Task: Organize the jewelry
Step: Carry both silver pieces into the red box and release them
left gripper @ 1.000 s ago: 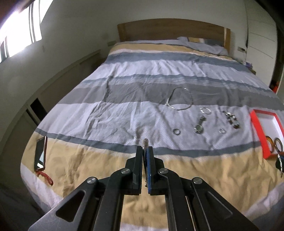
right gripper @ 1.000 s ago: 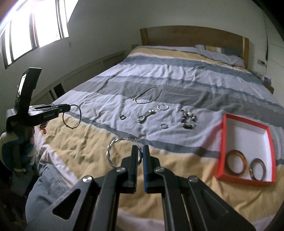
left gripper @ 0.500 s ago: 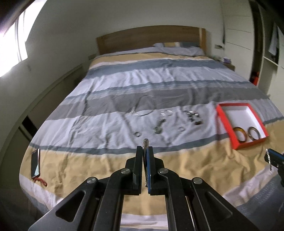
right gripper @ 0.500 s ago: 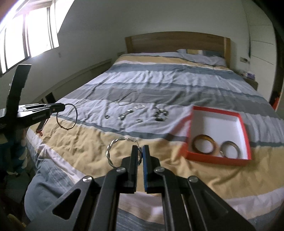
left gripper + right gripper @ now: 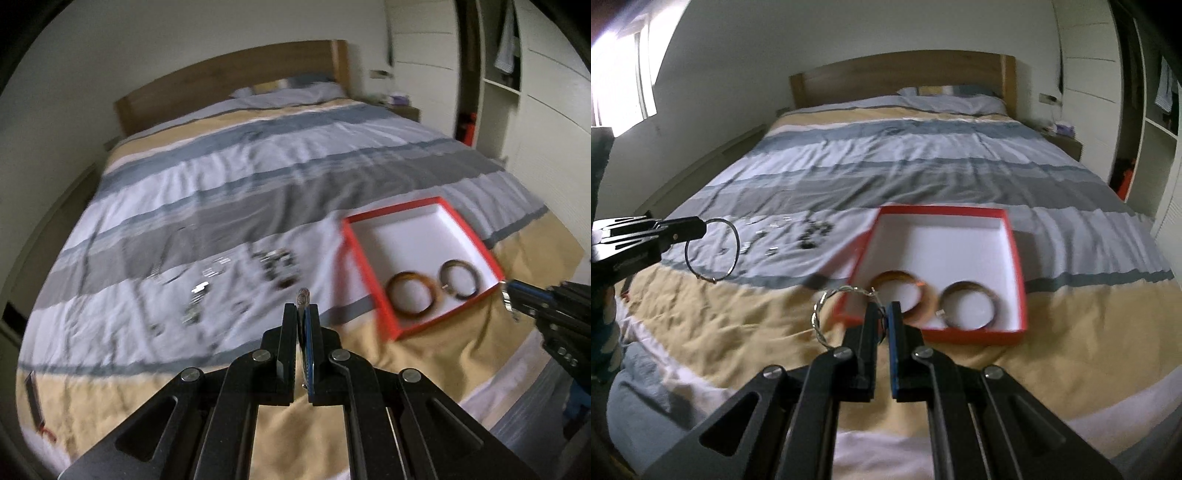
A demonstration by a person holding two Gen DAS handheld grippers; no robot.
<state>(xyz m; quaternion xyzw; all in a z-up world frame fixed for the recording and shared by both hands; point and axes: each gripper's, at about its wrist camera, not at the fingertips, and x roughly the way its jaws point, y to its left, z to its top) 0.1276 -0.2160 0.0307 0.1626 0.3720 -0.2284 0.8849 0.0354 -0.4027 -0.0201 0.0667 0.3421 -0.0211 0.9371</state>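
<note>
- My left tongs (image 5: 303,314) are clamped on a thin wire bangle (image 5: 712,251); in the left wrist view only its edge pokes up between the tips, while the right wrist view shows the full loop hanging off them over the bed (image 5: 923,177).
- My right tongs (image 5: 882,314) are clamped on a twisted silver bangle (image 5: 827,306), held above the near left corner of the red box (image 5: 1012,236).
- The red box sits on the striped bedcover, white inside, with an amber bangle (image 5: 905,291) and a dark bangle (image 5: 967,304) side by side at its near edge.
- Loose jewelry (image 5: 273,266) lies scattered on the bedcover left of the box; it's blurred and I can't tell the pieces.
- A phone (image 5: 33,395) lies at the bed's left edge.
</note>
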